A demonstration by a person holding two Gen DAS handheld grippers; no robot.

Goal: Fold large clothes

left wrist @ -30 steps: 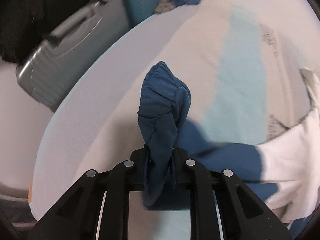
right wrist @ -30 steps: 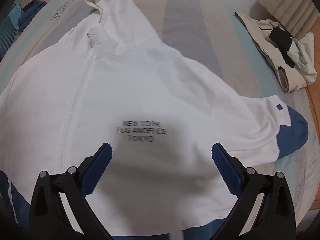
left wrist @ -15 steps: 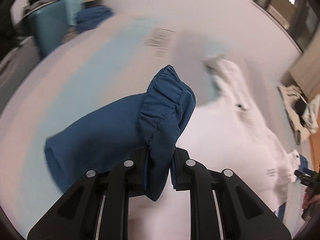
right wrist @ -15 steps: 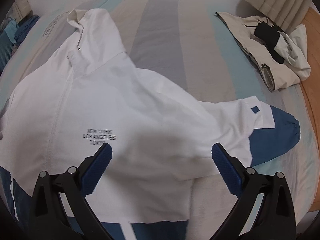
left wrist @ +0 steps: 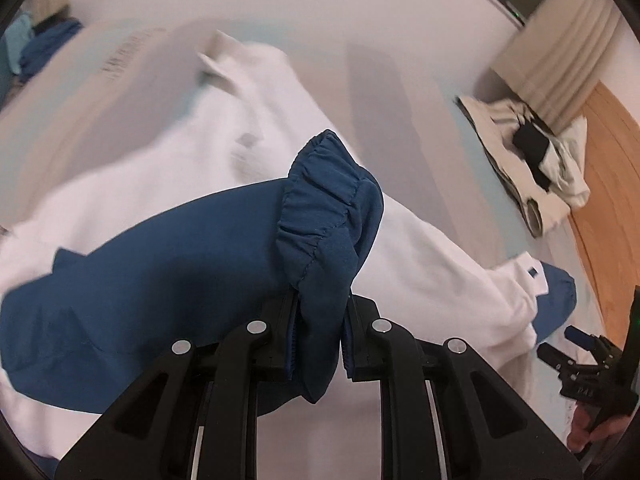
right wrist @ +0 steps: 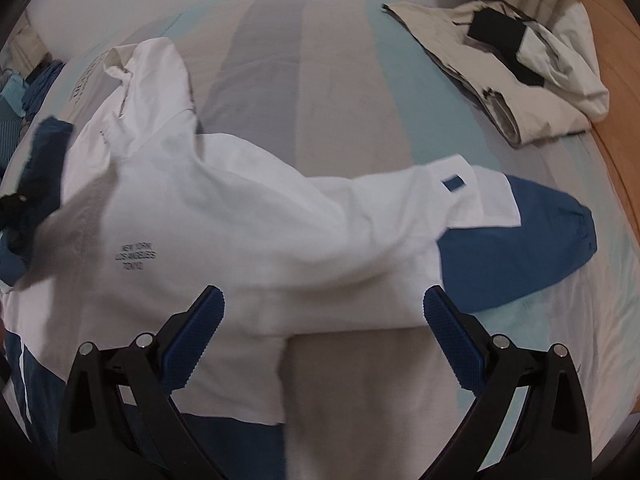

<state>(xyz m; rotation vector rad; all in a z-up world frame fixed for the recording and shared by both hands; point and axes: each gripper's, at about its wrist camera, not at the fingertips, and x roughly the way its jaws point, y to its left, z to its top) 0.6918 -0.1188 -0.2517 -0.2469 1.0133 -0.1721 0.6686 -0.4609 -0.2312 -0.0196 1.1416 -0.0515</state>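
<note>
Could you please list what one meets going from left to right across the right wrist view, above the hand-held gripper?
Left hand-held gripper holding a blue sleeve → white jacket body with printed city names → blue cuff of the other sleeve → folded beige garment → wooden bed edge.

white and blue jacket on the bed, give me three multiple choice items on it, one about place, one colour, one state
1. Where does the folded beige and black garment lie?
A. under the white and blue jacket
B. apart, near the wooden headboard
C. in the right gripper

2. What colour is the elastic cuff in the left gripper?
A. blue
B. white
C. beige

3. How does the right gripper stand?
A. shut on the cuff
B. shut on a hem
C. open, holding nothing

Key: 1 B, it sits clear of the jacket by the wood; 2 A, gathered blue fabric sits between the fingers; 3 C, its blue pads are wide apart above the jacket.
</note>
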